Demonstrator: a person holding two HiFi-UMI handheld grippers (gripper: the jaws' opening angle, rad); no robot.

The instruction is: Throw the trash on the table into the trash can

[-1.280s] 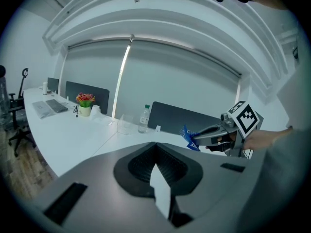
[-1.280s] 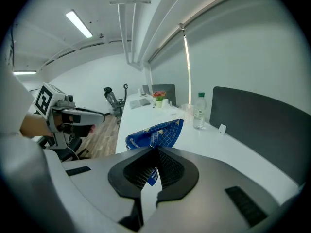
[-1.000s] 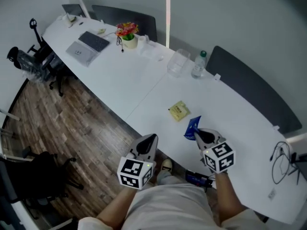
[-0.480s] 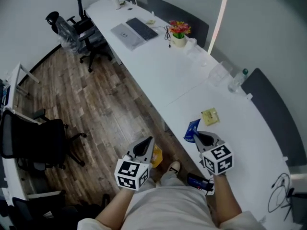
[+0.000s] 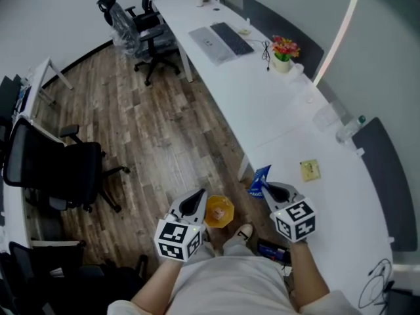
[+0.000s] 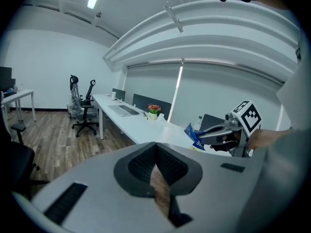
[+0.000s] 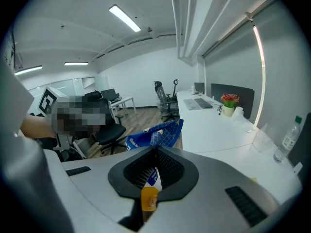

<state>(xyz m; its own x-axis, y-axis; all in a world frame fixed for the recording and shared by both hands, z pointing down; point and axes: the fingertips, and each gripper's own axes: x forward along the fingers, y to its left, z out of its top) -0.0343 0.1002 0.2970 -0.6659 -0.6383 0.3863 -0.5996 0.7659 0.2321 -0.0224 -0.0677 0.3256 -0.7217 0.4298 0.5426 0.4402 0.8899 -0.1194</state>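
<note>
A crumpled blue wrapper (image 5: 259,181) sticks out of my right gripper (image 5: 270,190), whose jaws are shut on it just off the white table's (image 5: 275,120) near edge; the right gripper view shows the wrapper (image 7: 158,134) pinched between the pads. A small orange trash can (image 5: 219,212) stands on the wooden floor between the two grippers, by the person's feet. My left gripper (image 5: 195,199) hangs over the floor left of the can, jaws together and empty. A yellow packet (image 5: 309,170) lies on the table, right of the held wrapper.
A keyboard and laptop (image 5: 220,38), a flower pot (image 5: 283,56), a clear cup (image 5: 326,117) and a water bottle (image 5: 348,131) stand along the table. Black office chairs (image 5: 56,172) stand at the left and another (image 5: 141,28) at the far end. A dark object (image 5: 270,248) lies by the feet.
The view has swung left, from the table toward the floor. Both grippers moved with it off the table's edge, and the orange can came into sight. The wrapper stayed in the right gripper.
</note>
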